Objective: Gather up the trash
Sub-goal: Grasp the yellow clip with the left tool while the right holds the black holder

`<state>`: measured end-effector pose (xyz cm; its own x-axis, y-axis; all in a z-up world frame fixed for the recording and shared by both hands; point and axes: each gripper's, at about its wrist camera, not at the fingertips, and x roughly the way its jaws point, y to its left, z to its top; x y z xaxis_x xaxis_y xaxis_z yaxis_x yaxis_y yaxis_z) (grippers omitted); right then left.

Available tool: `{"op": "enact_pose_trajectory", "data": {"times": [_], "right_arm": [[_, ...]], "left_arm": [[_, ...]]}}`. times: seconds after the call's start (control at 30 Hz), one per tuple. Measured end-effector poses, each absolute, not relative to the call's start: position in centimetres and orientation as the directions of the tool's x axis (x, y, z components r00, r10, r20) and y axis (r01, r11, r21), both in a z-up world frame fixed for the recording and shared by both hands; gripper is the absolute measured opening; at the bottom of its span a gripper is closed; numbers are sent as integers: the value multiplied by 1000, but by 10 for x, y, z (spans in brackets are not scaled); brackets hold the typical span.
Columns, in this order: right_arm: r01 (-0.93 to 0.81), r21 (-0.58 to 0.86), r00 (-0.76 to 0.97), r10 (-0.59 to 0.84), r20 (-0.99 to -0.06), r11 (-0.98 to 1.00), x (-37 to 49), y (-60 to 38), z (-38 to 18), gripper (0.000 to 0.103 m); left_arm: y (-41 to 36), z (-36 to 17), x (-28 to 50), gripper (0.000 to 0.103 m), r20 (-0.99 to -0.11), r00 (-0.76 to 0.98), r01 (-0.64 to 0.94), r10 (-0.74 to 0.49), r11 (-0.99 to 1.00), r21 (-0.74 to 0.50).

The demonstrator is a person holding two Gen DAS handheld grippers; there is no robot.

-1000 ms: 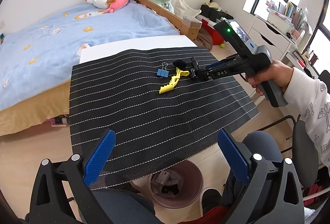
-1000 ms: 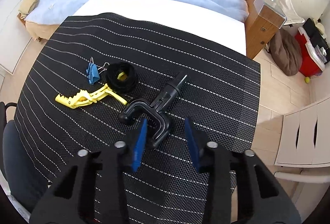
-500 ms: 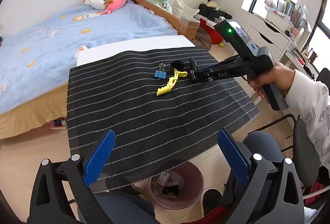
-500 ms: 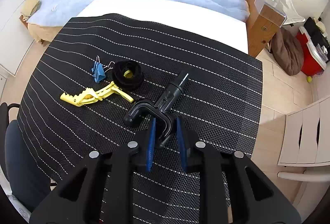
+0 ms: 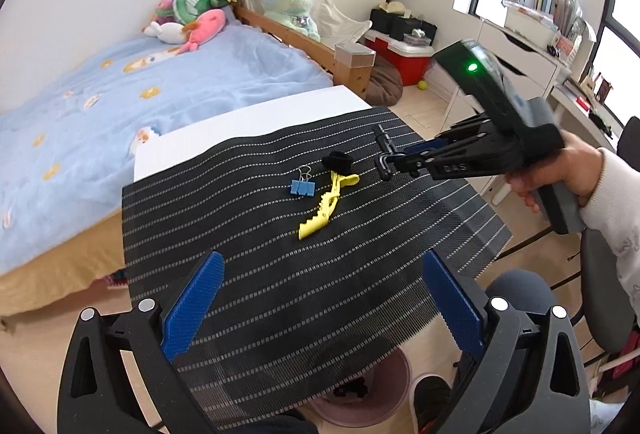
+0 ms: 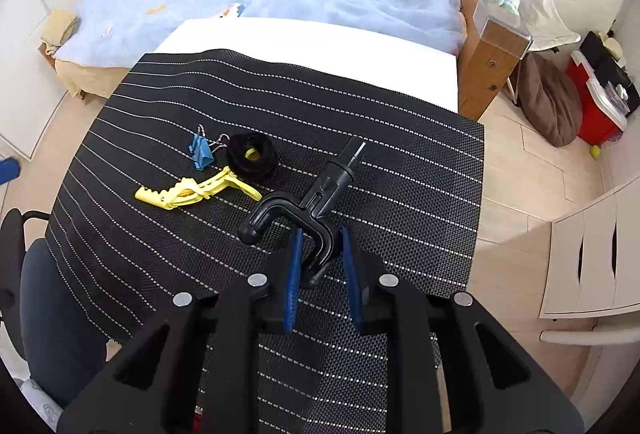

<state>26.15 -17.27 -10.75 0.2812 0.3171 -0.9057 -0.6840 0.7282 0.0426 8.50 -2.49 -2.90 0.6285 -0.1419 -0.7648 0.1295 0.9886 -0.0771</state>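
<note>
A black hook-shaped plastic piece (image 6: 320, 194) is clamped by its lower prong between the blue pads of my right gripper (image 6: 319, 238), low over the striped black mat (image 6: 400, 162). I cannot tell whether it still touches the mat. To its left lie a black hair tie (image 6: 252, 156), a blue binder clip (image 6: 201, 152) and a yellow hair clip (image 6: 188, 192). In the left wrist view the right gripper (image 5: 390, 158) holds the hook (image 5: 383, 144) at the mat's right side. My left gripper (image 5: 322, 262) hangs open over the mat's near part, holding nothing.
A pink trash bin (image 5: 376, 394) stands on the floor below the mat's near edge, mostly hidden by it. A hand (image 5: 560, 170) in a white sleeve holds the right gripper. A bed (image 5: 160, 94) borders the table's far side; white drawers (image 6: 592, 254) stand at the right.
The right jaws closed onto the black hook's prong and stayed there. The left gripper shifted forward over the mat, so the bin is now mostly hidden beneath the mat's edge.
</note>
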Motion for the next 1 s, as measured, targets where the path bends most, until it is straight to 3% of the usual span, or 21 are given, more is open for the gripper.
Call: {"op": "enact_pose_trajectory", "data": {"times": [0.43, 0.83, 1.0], "right_arm": [[-682, 51, 289, 333, -898, 729, 256, -179, -96, 20], [-673, 64, 287, 340, -896, 737, 255, -185, -95, 20], [-670, 71, 281, 341, -897, 739, 255, -188, -99, 20]], "left_arm": [[-38, -41, 148, 95, -816, 546, 244, -187, 968, -58], [-43, -81, 191, 95, -884, 440, 285, -156, 958, -27], [-47, -95, 198, 62, -903, 402, 288, -149, 957, -30]]}}
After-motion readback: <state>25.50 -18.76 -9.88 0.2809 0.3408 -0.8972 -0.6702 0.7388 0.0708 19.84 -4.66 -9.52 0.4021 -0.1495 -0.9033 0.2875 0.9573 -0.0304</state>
